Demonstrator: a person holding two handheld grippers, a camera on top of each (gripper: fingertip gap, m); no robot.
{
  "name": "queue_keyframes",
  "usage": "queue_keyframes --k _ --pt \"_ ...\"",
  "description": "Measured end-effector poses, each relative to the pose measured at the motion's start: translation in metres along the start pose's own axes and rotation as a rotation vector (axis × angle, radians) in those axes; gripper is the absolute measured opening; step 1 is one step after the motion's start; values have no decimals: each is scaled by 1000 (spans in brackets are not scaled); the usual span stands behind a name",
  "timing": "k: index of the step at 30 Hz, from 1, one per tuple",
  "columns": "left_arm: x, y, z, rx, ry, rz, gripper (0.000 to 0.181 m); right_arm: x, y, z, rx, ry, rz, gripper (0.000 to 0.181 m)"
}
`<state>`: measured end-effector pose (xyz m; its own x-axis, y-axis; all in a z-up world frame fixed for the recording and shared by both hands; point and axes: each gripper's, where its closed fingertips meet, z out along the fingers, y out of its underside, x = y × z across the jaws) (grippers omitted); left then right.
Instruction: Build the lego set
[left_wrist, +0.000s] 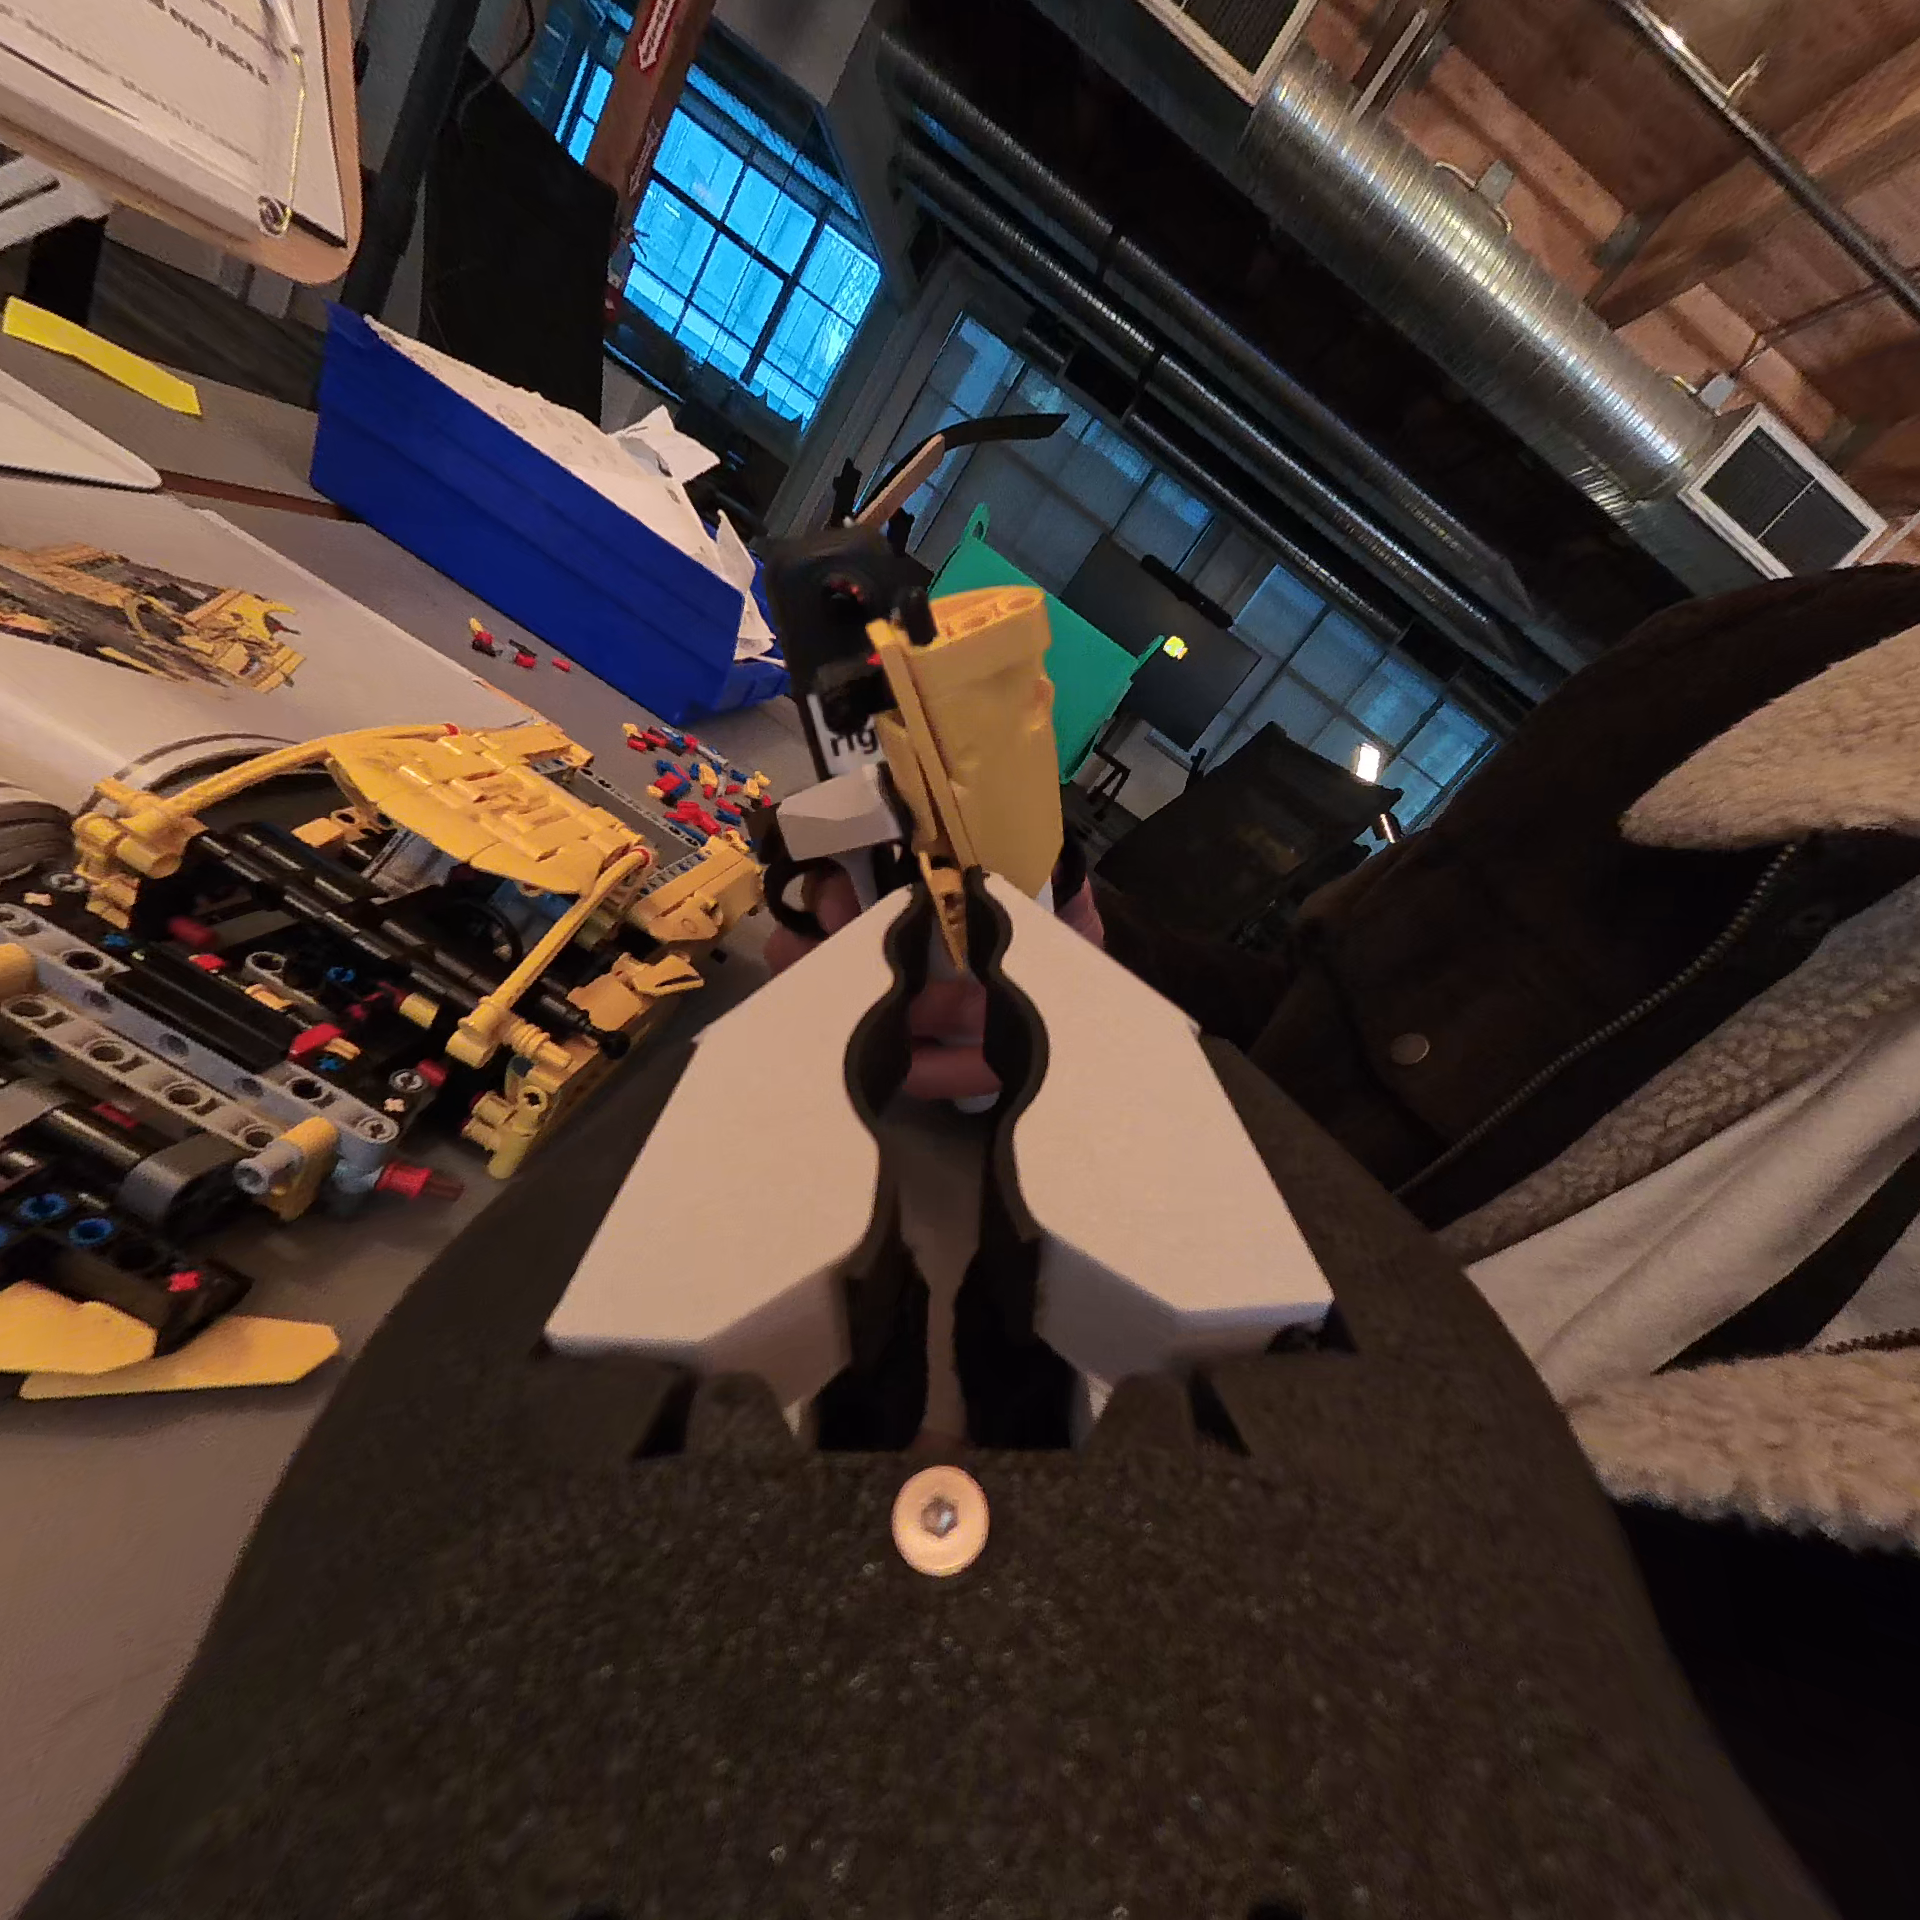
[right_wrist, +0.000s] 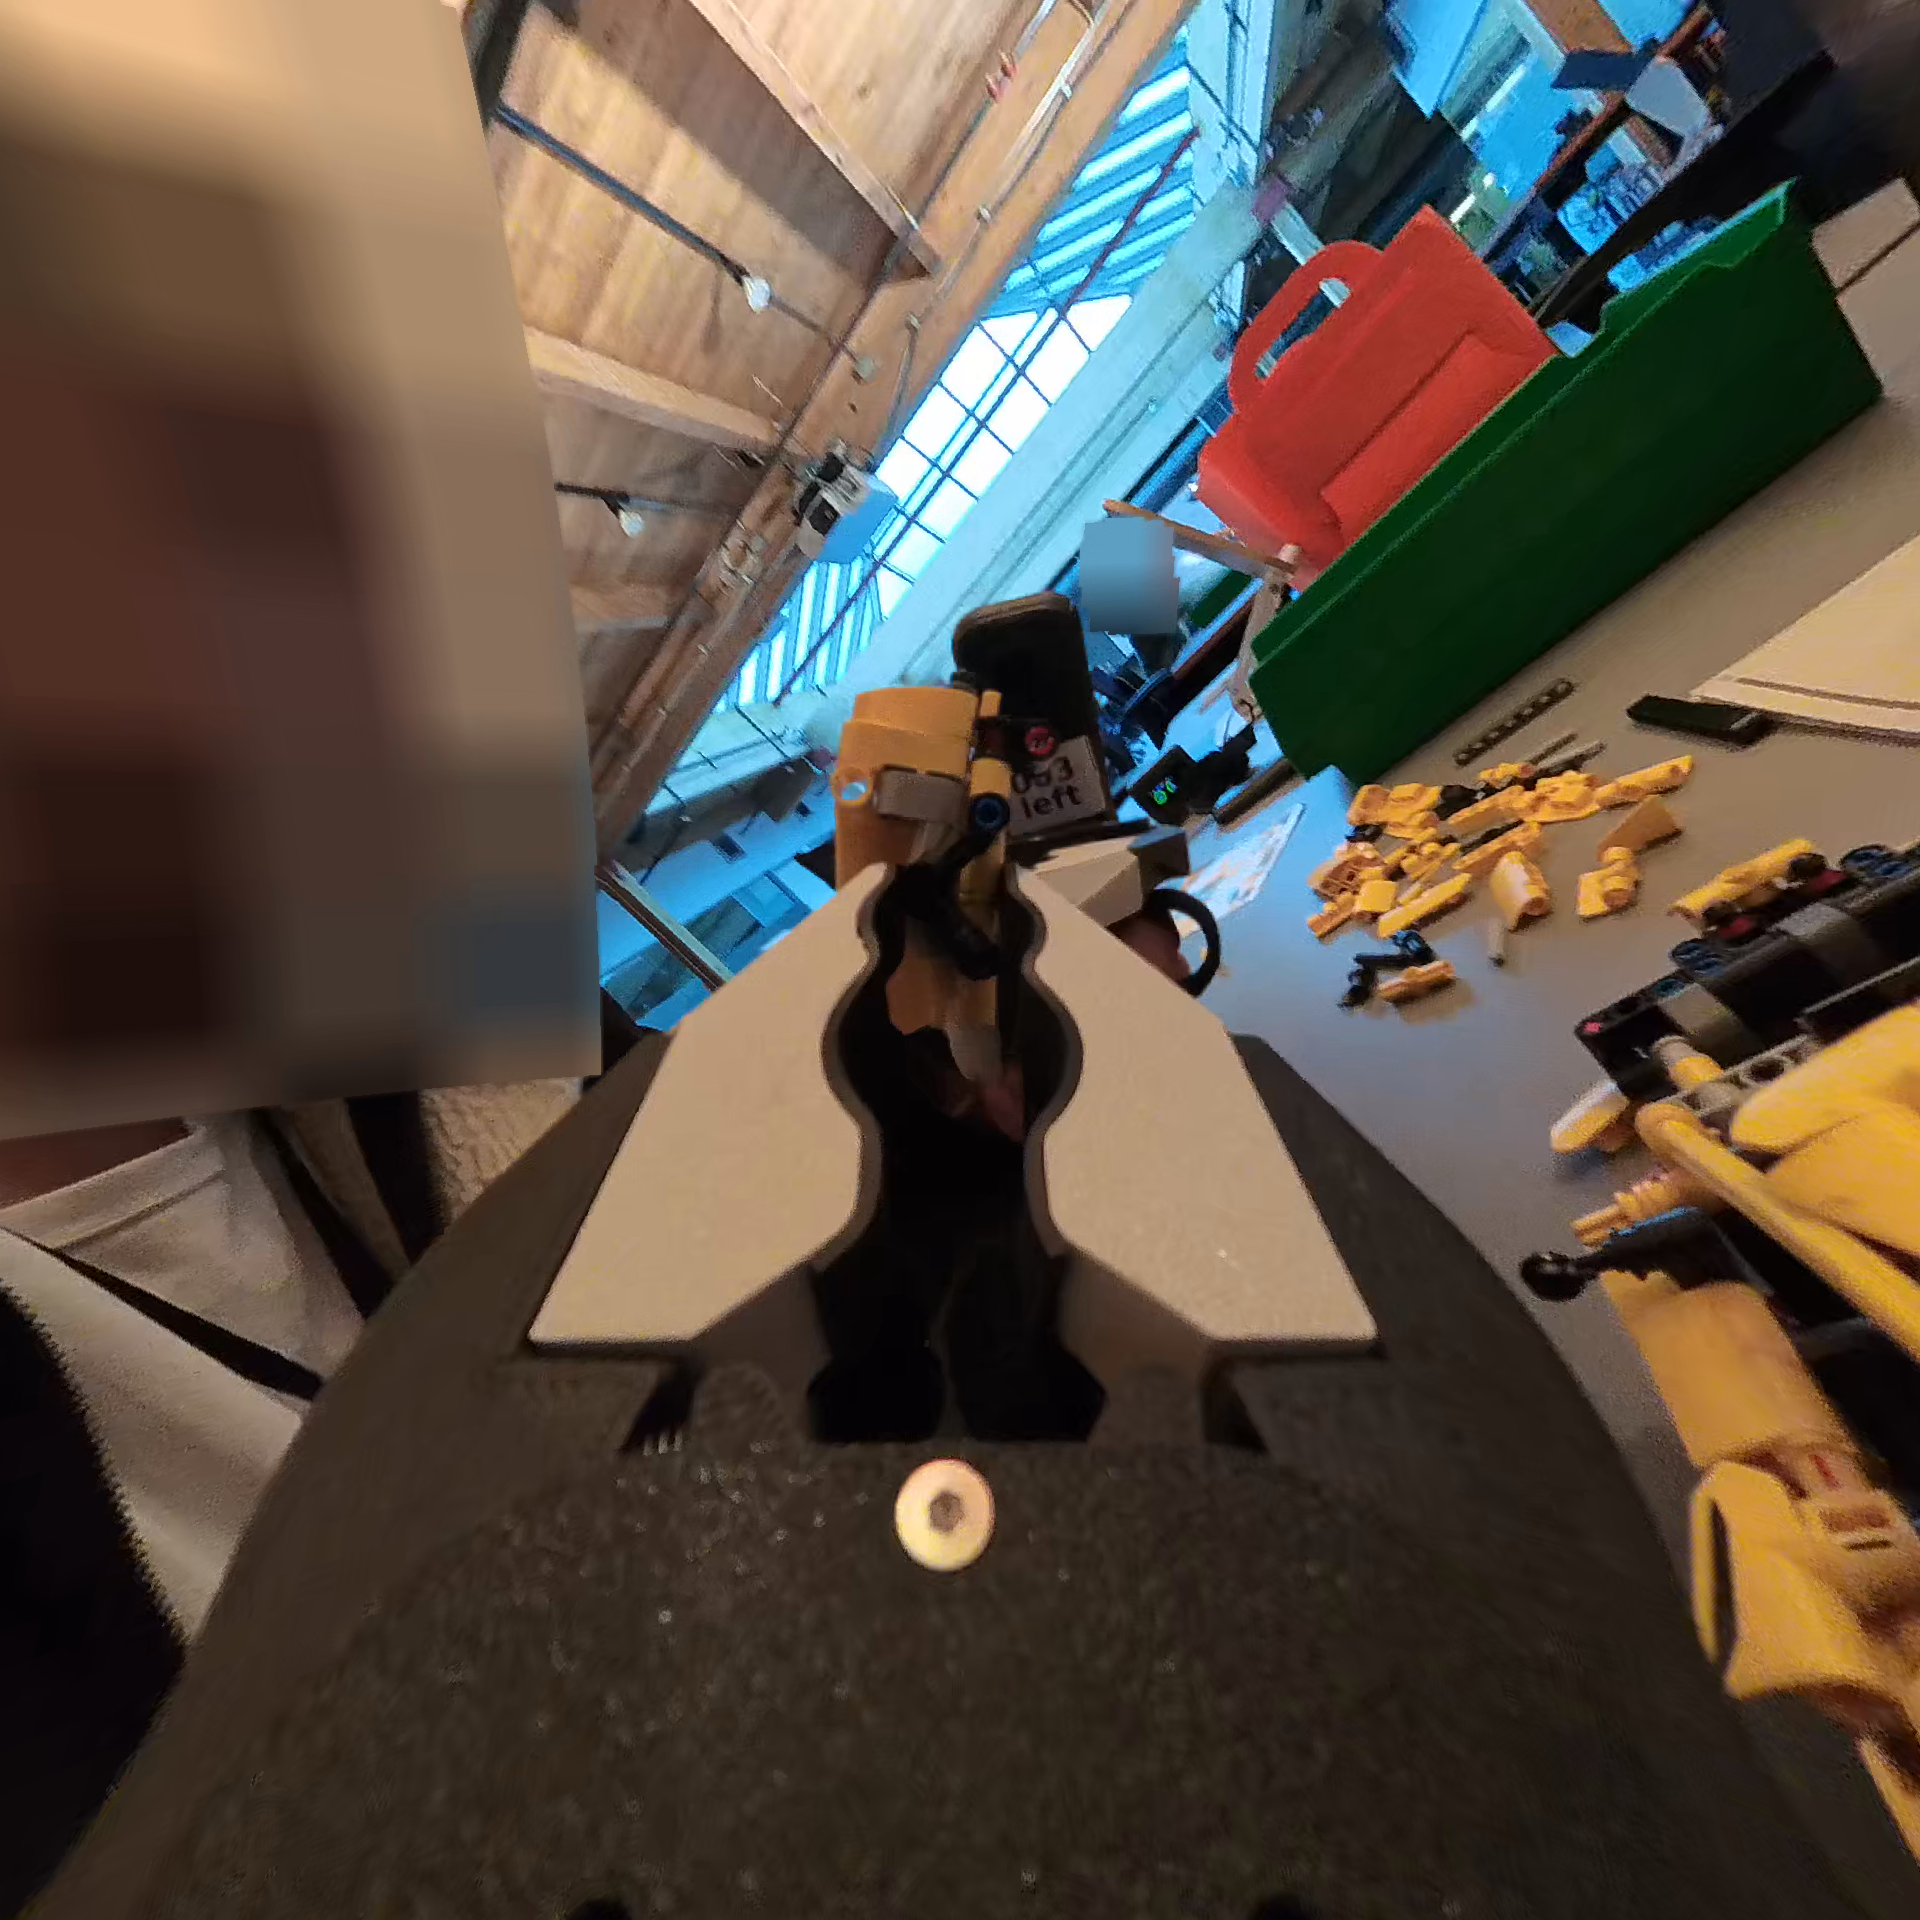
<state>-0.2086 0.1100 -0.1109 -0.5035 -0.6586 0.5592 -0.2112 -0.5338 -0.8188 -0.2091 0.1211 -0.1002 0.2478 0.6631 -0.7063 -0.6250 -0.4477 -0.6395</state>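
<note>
Both grippers were raised off the table (left_wrist: 436, 613), facing each other, and both pinched the same small yellow subassembly (left_wrist: 977, 727) between them. The left gripper (left_wrist: 951, 914) was narrowed onto its lower tip; the right gripper (right_wrist: 951, 904) was closed down on a black-and-yellow part at its other side.

Only the left view showed the subassembly as a long tapered yellow panel, its long axis running up and away from the left fingertips, slightly tilted, wide end uppermost. That view alone also caught the half-built model (left_wrist: 343, 935) to the left of the subassembly, lying on the table, with a scatter of red and blue pins (left_wrist: 707, 779) and a blue bin (left_wrist: 520, 520) beyond it, an open booklet (left_wrist: 156, 623) behind the model, and a person's jacket (left_wrist: 1558, 935) to the right.

Only the right view showed the subassembly's back: a grey connector (right_wrist: 914, 795) and a blue pin (right_wrist: 984, 814) on it. To its right lay a pile of loose yellow parts (right_wrist: 1475, 842) on the table (right_wrist: 1351, 1039), with a green bin (right_wrist: 1558, 540) and a red bin (right_wrist: 1371, 395) farther off. The model (right_wrist: 1766, 1195) filled that view's right edge.
</note>
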Motion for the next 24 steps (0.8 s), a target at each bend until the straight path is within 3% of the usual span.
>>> queue_keyframes --k 6,24 --pt "-2 -4 -2 17 -21 30 6 -1 -1 3 -3 0 -73 18" --pt "1 -5 -1 15 -27 75 6 -2 3 -3 -30 -28 -44 16"
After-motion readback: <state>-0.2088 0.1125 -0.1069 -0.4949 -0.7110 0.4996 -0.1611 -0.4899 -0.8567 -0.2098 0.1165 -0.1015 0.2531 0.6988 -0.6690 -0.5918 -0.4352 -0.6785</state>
